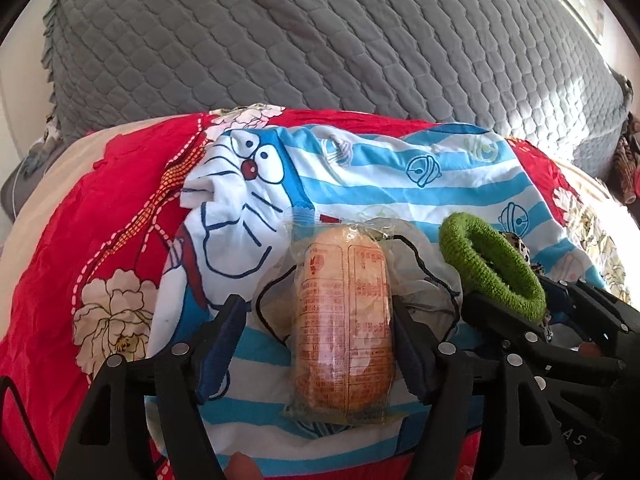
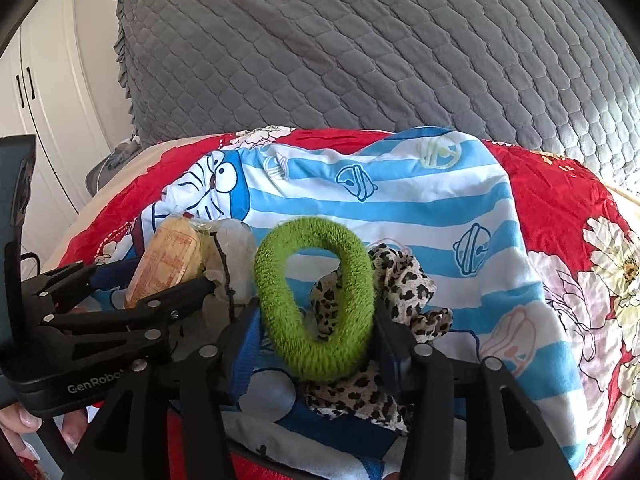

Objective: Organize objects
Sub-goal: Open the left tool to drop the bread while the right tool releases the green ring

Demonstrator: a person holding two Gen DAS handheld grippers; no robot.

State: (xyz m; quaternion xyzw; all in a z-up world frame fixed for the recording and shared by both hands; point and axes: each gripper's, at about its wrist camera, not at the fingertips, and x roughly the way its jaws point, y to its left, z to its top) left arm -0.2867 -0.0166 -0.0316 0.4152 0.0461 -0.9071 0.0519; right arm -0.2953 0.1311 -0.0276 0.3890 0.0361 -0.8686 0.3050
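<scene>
**Snack and hair band set down on the cartoon cloth**

Low in the centre of the left wrist view, the left gripper (image 1: 320,344) stands with its jaws apart around a wrapped snack (image 1: 344,320); the left pad is clear of the wrapper, while the right pad sits just beside it, and contact there is hard to call. The snack lies lengthwise on the blue-striped cartoon cloth (image 1: 400,184), which is spread over a red floral sheet (image 1: 100,208).

Bottom centre of the right wrist view, the right gripper (image 2: 316,332) has its jaws spread on either side of a green hair band (image 2: 316,300). The band stands tilted between them, leaning on a leopard-print scrunchie (image 2: 404,284), and the pads sit close to its sides; it looks released rather than pinched.

My reading is that the step in hand is letting both items go onto the cloth. Next, each gripper would need to back straight away without dragging its item.

A crumpled clear bag with a black cord (image 1: 424,264) lies between snack and band, near both tools, and the cord could snag. The two grippers work close together, so they could bump. A grey quilted cover (image 1: 320,40) fills the upper frame.
</scene>
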